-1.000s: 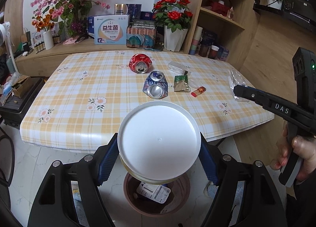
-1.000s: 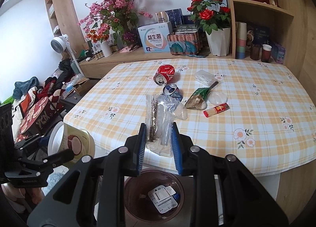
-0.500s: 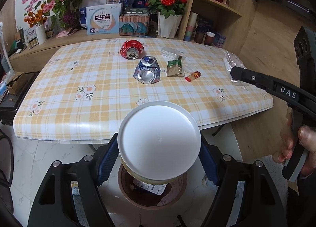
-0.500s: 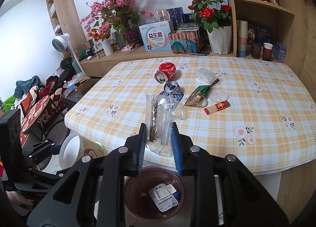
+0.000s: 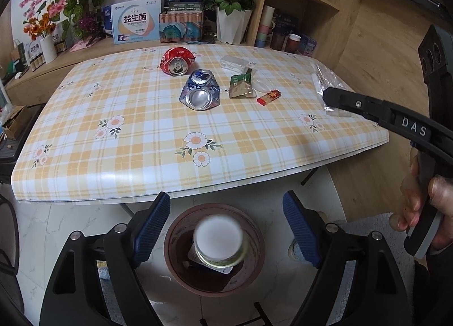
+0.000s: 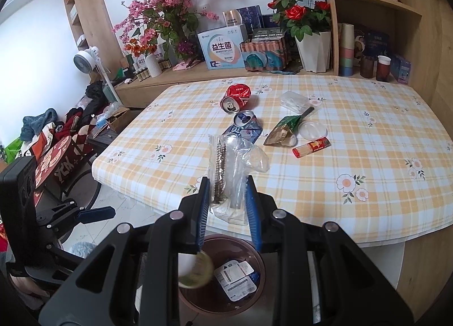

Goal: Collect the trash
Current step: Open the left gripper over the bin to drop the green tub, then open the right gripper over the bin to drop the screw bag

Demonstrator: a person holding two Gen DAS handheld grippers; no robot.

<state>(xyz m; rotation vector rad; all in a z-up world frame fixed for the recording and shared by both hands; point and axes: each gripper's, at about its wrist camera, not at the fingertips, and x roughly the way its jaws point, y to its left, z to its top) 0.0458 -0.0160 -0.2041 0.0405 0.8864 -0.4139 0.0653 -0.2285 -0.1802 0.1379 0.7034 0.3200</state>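
1. A round paper cup with a white bottom (image 5: pixel 219 238), blurred, sits just over the mouth of the round brown plastic waste bin (image 5: pixel 181 269) on the pale marble floor, right below the near table edge; in the right wrist view the cup (image 6: pixel 195 269) shows at the bin's left side, beside one white printed packet (image 6: pixel 236 275) lying inside.
2. The left gripper (image 5: pixel 226 227) hangs above the bin, tilted steeply down, its blue-padded jaws opening wide with the cup below them and touching neither pad.
3. The right gripper (image 6: pixel 228 198) is clamped narrow on a crumpled clear plastic bag (image 6: pixel 232 167) with dark screws inside, held over the table's near edge above the bin; a hand (image 5: pixel 424 207) wraps its handle.
4. The table (image 5: pixel 113 116) wears a yellow-and-white checked cloth with daisies.
5. On it lie two crushed cans, one red (image 5: pixel 177 61) and one blue-and-silver (image 5: pixel 199 91), just apart; one green-and-gold foil sachet (image 5: pixel 240 86); one small red tube (image 5: pixel 269 97); one clear plastic box (image 5: pixel 233 62); one clear round lid (image 6: pixel 311 130).
6. Behind stand a wooden sideboard and shelves with pink blossoms (image 6: pixel 164 3), red roses in a white pot (image 6: pixel 303 20), boxes and stacked cups; clothes pile at the left.
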